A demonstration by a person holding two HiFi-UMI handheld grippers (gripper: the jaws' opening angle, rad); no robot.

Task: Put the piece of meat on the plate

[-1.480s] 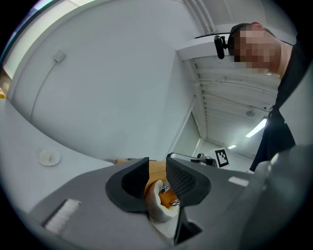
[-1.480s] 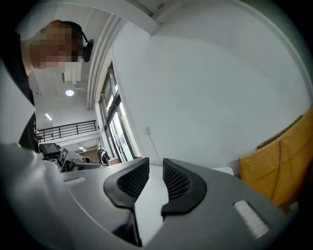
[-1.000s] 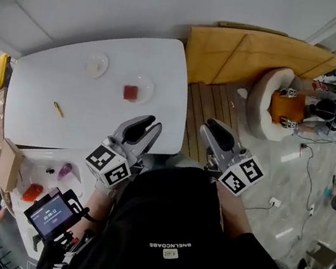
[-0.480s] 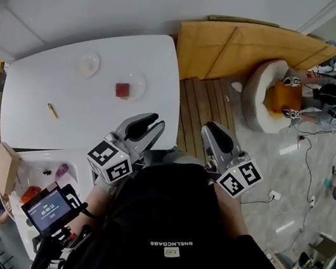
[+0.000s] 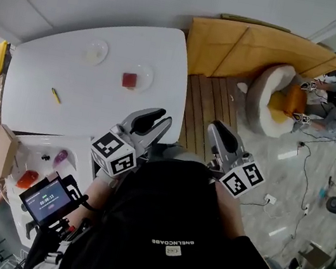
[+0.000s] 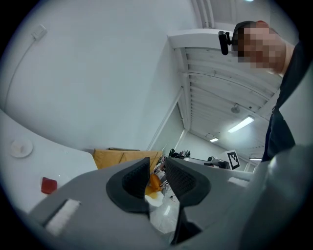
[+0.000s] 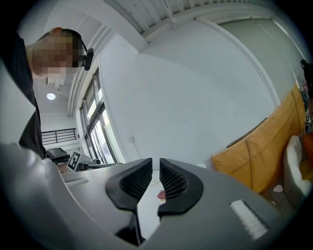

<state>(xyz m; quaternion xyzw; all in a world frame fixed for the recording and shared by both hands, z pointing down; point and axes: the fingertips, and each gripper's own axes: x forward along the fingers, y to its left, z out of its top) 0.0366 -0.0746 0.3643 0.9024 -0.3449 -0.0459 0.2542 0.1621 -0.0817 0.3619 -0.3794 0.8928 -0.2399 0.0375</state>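
The red piece of meat (image 5: 129, 80) lies on a clear plate (image 5: 144, 74) on the white table (image 5: 68, 81). It also shows small in the left gripper view as the meat (image 6: 48, 185), and far off between the jaws in the right gripper view as the meat (image 7: 161, 194). My left gripper (image 5: 156, 119) hovers near the table's front edge, short of the plate, open with nothing between its pads (image 6: 134, 178). My right gripper (image 5: 215, 127) hangs off the table's right side over the wooden slats, shut and empty.
A second small plate (image 5: 96, 52) and a yellow stick (image 5: 55, 95) lie on the table. A tan padded board (image 5: 259, 53) and a white round cushion (image 5: 277, 101) stand to the right. A lower white surface (image 5: 48, 155) holds purple and red items.
The head view has swung a little. The meat stays on the plate and both grippers keep their places near the table's front edge.
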